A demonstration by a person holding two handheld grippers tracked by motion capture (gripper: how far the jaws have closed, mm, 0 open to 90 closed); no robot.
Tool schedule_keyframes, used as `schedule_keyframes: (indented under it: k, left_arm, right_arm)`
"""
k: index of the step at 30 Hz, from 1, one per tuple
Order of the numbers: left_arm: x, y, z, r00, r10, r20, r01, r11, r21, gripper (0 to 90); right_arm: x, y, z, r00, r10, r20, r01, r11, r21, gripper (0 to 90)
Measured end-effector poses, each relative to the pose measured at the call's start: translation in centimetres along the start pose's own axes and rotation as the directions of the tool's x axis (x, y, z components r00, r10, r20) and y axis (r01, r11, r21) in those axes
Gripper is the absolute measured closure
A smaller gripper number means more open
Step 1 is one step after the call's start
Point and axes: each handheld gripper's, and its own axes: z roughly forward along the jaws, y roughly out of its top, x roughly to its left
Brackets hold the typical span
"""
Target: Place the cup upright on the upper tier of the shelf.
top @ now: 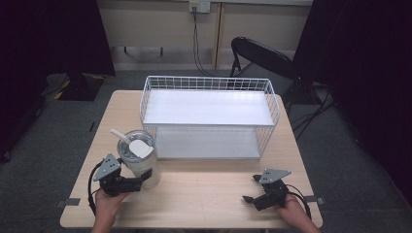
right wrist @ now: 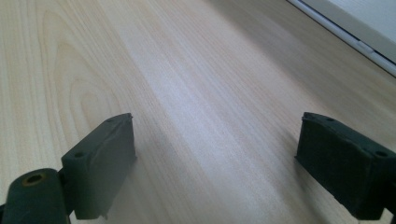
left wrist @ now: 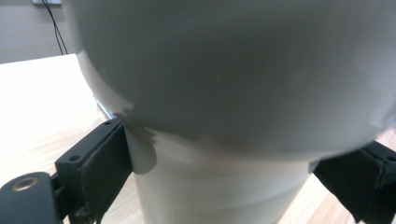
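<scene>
Tumbler [top: 141,162] seemingly between left gripper [top: 138,183] jaws

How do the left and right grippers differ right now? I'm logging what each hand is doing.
The left gripper has its jaws around the white tumbler; the right gripper is wide open with nothing between its jaws. The left sits beside the tumbler, the right over bare table. Both are hand-held near the table's front edge.

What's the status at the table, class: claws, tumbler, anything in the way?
Left claw shut on tumbler, low on its body. Right claw open, empty, over bare table. Wire shelf rack stands behind; nothing between.
</scene>
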Motion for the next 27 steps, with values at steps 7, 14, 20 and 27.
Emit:
schedule_keyframes:
  k: [7, 14, 20, 27]
  left_arm:
    - [-0.2, -0.3, 0.7, 0.9997, 0.011, -0.024, -0.012, 0.9972, -0.074, 6.9]
    - [-0.6, -0.3, 1.6, 0.9988, 0.015, -0.046, -0.022, 0.9877, -0.155, 6.0]
    - [-0.9, -0.2, 1.7, 0.9967, 0.037, -0.072, -0.047, 0.9875, -0.151, 8.1]
    - [-0.9, 0.9, 1.3, 0.9979, 0.007, -0.064, -0.017, 0.9879, -0.154, 8.3]
  right_arm:
    - [0.0, 0.0, 0.0, 1.0, 0.0, 0.0, 0.0, 1.0, 0.0, 10.9]
    - [0.0, 0.0, 0.0, 1.0, 0.0, 0.0, 0.0, 1.0, 0.0, 10.9]
    - [0.0, 0.0, 0.0, 1.0, 0.0, 0.0, 0.0, 1.0, 0.0, 10.9]
    - [0.0, 0.0, 0.0, 1.0, 0.0, 0.0, 0.0, 1.0, 0.0, 10.9]
